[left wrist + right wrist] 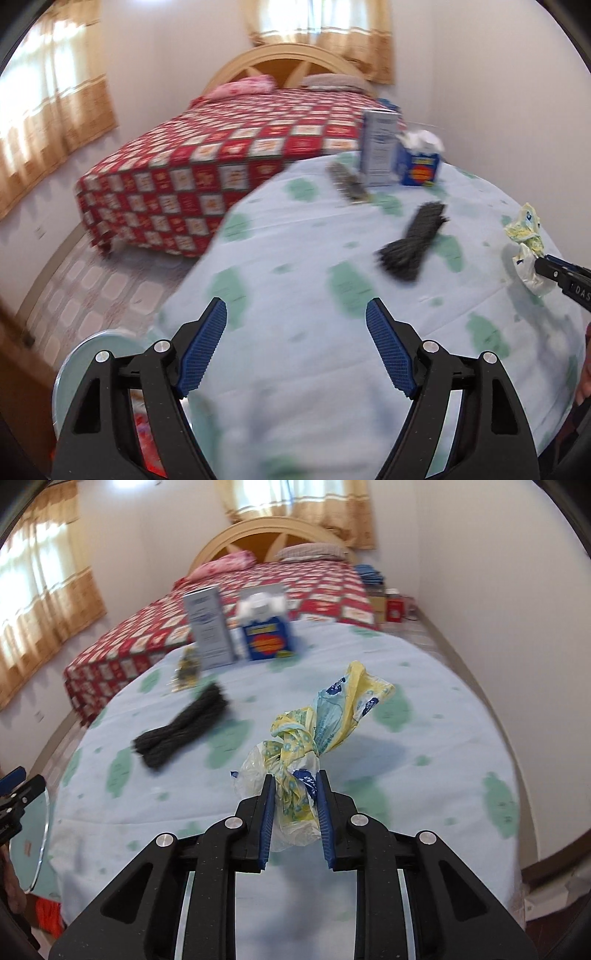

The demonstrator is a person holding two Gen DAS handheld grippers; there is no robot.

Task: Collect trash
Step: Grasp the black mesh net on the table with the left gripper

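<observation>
The knotted plastic wrapper (295, 775), pinched between the right gripper (295, 797) fingers, could slip free; the left gripper (295, 317) fingers are spread, empty.

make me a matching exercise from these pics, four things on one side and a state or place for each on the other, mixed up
Things:
1. crumpled plastic bag
2. left gripper
3. black bundle
4. blue tissue box

States or places:
A. lying flat on the tablecloth, left of the held item in the right wrist view
B. open, with nothing between its fingers
C. pinched in the right gripper
D. standing at the far side of the table beside a tall grey carton

Pairs: 1-C, 2-B, 3-A, 4-D
</observation>
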